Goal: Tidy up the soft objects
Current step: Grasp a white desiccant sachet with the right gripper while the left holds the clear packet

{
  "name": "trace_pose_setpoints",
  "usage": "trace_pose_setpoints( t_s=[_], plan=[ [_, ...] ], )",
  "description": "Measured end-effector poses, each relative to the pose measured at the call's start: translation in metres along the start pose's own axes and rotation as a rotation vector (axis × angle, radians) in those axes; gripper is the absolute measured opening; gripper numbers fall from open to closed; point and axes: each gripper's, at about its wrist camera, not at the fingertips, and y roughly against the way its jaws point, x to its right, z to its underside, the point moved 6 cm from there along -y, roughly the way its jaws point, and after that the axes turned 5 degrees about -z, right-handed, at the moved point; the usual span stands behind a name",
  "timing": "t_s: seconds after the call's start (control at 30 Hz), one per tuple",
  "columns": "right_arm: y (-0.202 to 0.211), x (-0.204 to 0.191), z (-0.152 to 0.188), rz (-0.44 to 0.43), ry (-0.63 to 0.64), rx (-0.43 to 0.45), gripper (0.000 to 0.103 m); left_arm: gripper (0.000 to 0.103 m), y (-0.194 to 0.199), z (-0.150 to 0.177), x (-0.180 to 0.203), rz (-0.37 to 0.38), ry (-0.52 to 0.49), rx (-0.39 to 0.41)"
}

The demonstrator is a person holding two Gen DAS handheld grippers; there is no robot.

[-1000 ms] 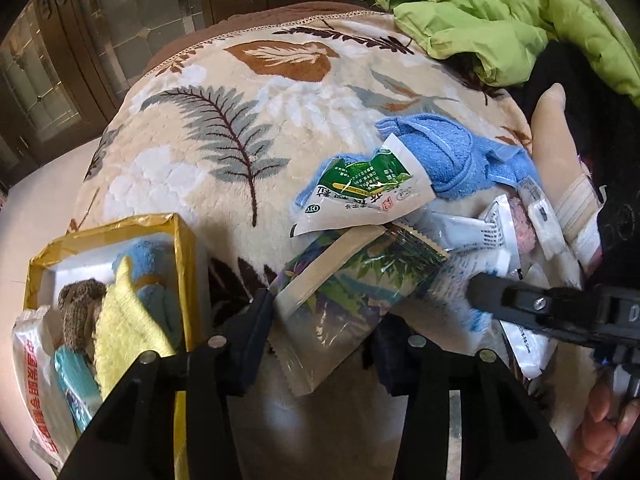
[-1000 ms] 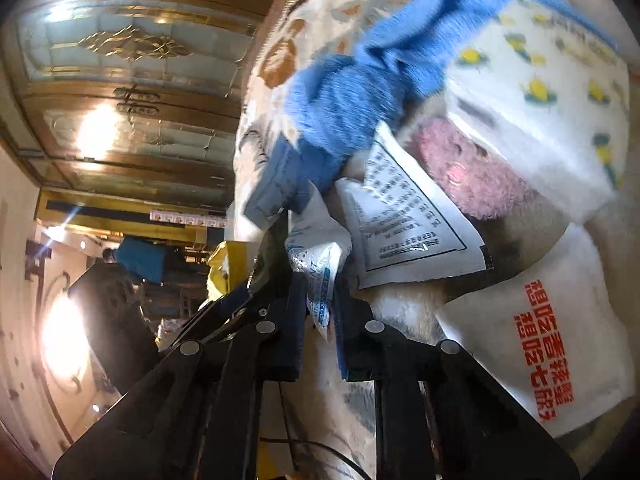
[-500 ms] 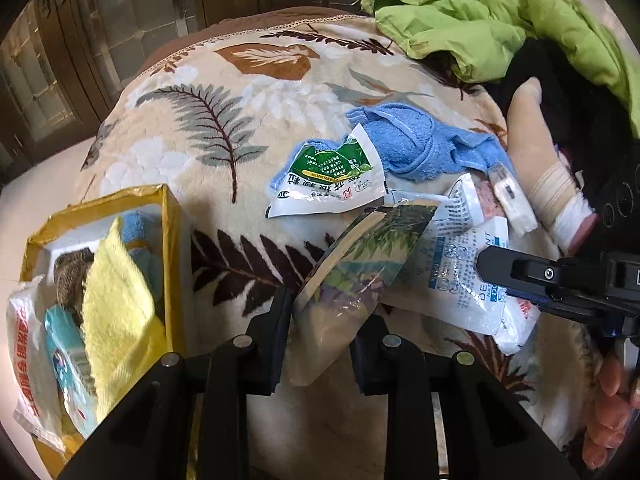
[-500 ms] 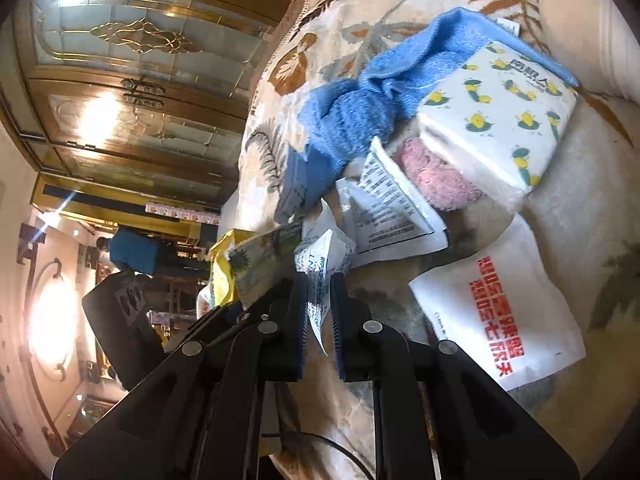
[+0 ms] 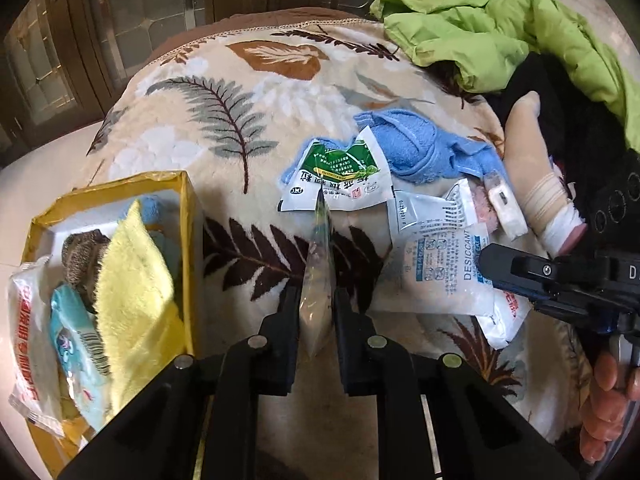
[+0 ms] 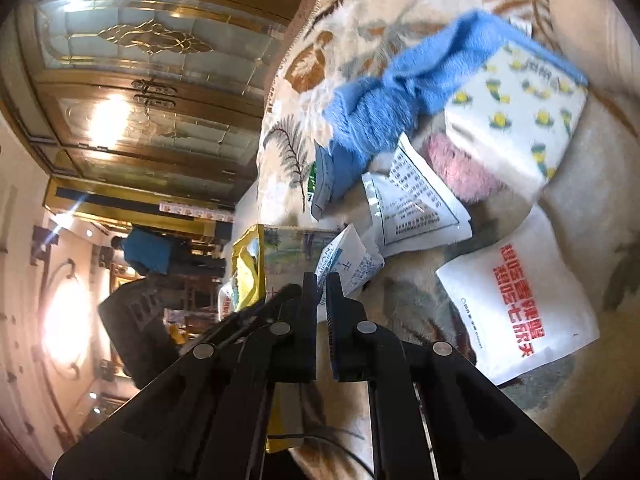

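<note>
Yellow card walls mark the box (image 5: 188, 216), the landmark for everything else: it sits on the leaf-patterned blanket (image 5: 224, 80) and already holds a yellow cloth (image 5: 132, 280), a brown fuzzy thing, a pale blue packet and a white packet with red print. Just right of the box, the left gripper (image 5: 318, 308) has just been closing, and its fingers now pinch a clear-bottomed pouch with a leafy print (image 5: 320, 264), seen edge-on and standing upright between them. Farther right of the box, the right gripper (image 6: 320, 292) is shut on a corner of a white desiccant sachet (image 6: 348, 260), its fingers nearly meeting on the thin film. Beyond both, well away from the box, lie a green-and-white sachet (image 5: 340, 180), a blue towel (image 5: 416, 148), a pink fluffy thing (image 6: 460, 168), a tissue pack with yellow flowers (image 6: 520, 112) and a white packet with red characters (image 6: 520, 300); a green jacket (image 5: 500, 20) is heaped at the far side. The step in hand looks like a double pick-up, one packet in each gripper. The next move probably calls for lifting both clear of the pile and carrying them toward the box, the left pouch first since it is nearest, then lowering it into what little free room remains beside the yellow cloth before the fingers let go. The sachet's thin corner grip may slip if swung quickly.
</note>
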Motion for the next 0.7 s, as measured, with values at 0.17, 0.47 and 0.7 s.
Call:
trace_pose_setpoints(
  t_s=[0.17,0.47,0.7],
  plan=[
    [-0.011,0.003,-0.002,-0.019,-0.041,-0.016,0.016,0.016,-0.002,-0.003,0.004,-0.016,-0.013,0.001],
    [-0.011,0.007,-0.007,-0.064,-0.126,0.009,0.041,0.016,-0.008,-0.005,0.002,-0.016,-0.003,-0.023],
    [-0.015,0.02,-0.005,0.008,-0.131,-0.023,0.044,0.016,-0.013,-0.003,0.007,-0.013,-0.012,-0.038]
  ],
)
